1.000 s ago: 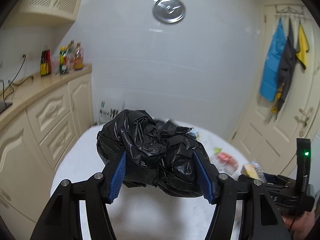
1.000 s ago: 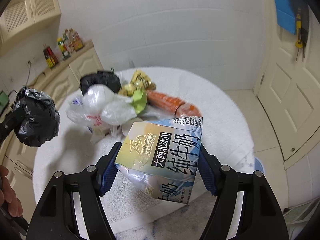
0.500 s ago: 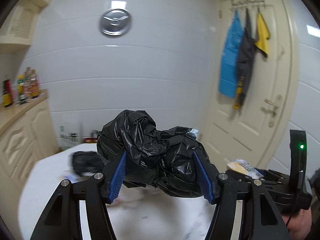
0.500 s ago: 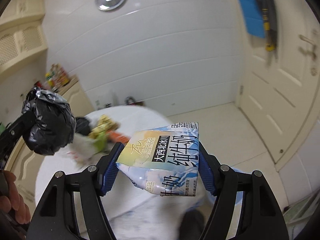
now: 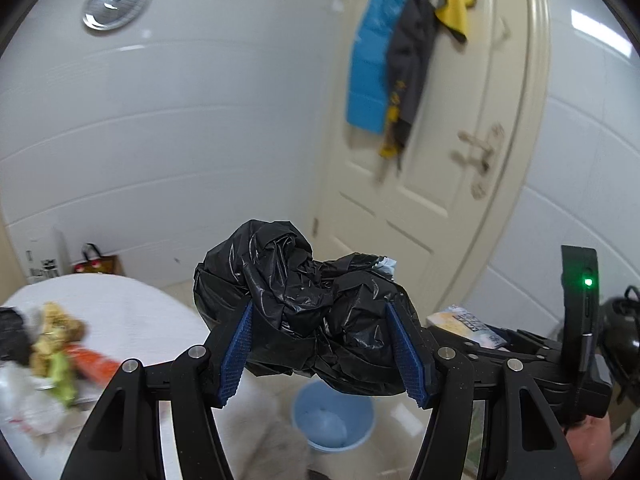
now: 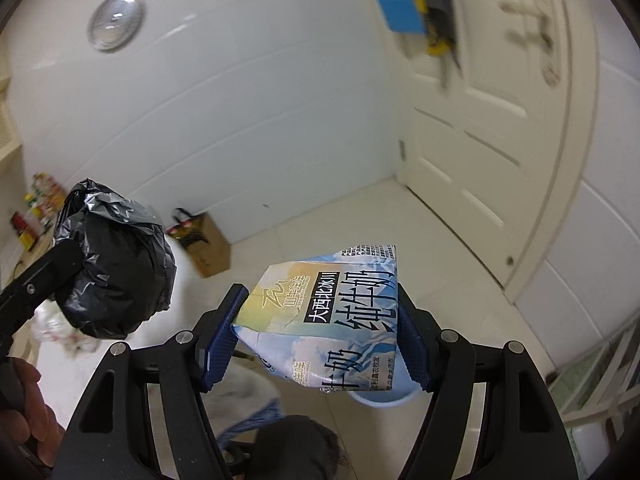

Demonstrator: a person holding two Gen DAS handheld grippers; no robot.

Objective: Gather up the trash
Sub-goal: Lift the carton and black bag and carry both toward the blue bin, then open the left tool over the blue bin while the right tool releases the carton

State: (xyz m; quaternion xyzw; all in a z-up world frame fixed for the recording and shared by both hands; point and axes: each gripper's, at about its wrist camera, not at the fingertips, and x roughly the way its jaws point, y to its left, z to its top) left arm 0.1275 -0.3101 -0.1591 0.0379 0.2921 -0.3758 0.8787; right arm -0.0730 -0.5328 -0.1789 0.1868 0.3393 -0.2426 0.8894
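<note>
Trash still lies in a heap (image 5: 48, 356) at the left edge of the left wrist view, on the round white tabletop (image 5: 132, 304): clear plastic bags, a green scrap, an orange wrapper and a yellowish crumpled packet, all blurred. Behind the tabletop, against the white wall, a small brown paper bag (image 5: 100, 266) stands on the floor.

In the middle of that view the left gripper (image 5: 322, 344) has its jaws pressed into both sides of a crumpled black plastic bag (image 5: 296, 292), which bulges up and forward between the blue pads (image 5: 234, 356). Directly below the bag, on the pale tiled floor, sits a light blue bin (image 5: 334, 420), open at the top. To the right is a cream door (image 5: 432, 152) with blue, grey and yellow cloths hanging on it.

At the far right of the same view the right gripper's dark body shows with a green light, a hand (image 5: 588, 448) under it.

In the right wrist view the black bag (image 6: 116, 260) appears at the left, held up in the air by the left gripper's fingers, with the person's fingers (image 6: 24, 408) at the lower left edge. In the centre the right gripper (image 6: 316, 340) clamps a blue-and-white milk carton (image 6: 332, 312), printed with dark Chinese lettering, its jaws tight on both flanks. The carton is dented and tilted. Just under its lower right corner, part of the blue bin's rim (image 6: 380, 398) shows.
</note>
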